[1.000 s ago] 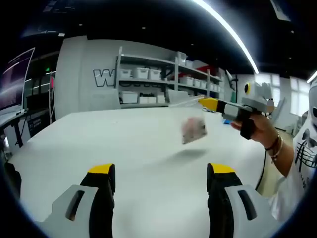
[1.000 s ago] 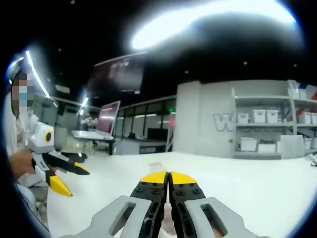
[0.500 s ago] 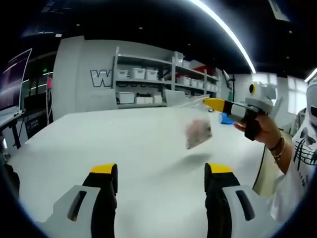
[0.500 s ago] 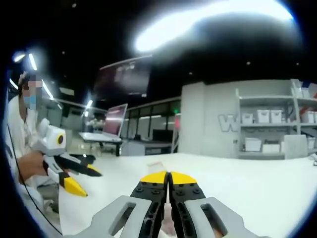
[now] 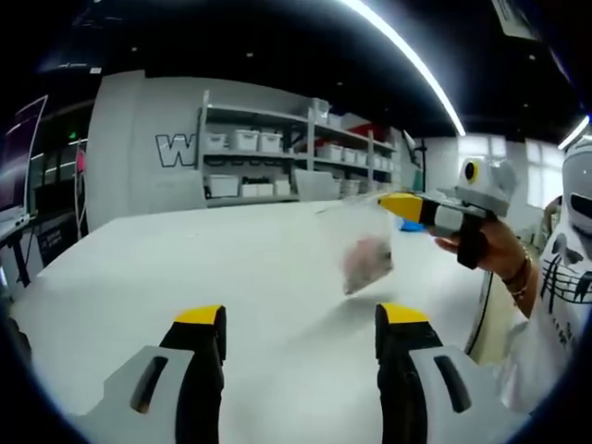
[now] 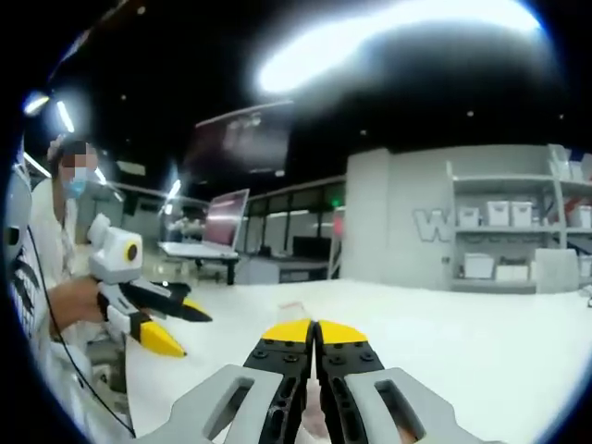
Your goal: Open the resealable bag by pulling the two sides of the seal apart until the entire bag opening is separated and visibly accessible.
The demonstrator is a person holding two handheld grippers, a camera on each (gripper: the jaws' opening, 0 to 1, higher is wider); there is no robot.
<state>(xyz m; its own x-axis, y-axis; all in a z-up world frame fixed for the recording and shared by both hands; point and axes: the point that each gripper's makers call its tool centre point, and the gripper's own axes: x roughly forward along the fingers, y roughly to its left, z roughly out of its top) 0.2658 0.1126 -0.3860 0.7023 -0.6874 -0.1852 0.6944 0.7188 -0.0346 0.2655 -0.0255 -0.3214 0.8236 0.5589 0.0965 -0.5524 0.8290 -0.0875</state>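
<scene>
Bag (image 5: 363, 242), clear with pinkish contents, hanging above the white table (image 5: 185, 268) from my clenched right gripper (image 5: 400, 203), my left gripper (image 5: 301, 319) spread and empty, so I judge the seal's free side needs gripping next; wall lettering reads only "W".

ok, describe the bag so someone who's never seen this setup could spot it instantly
Start at the big white table that stretches toward the wall shelves. Above its right side, the right gripper is shut on the top edge of the resealable bag, which hangs clear of the surface. It's a clear plastic pouch with a pinkish lump in its lower part.
</scene>
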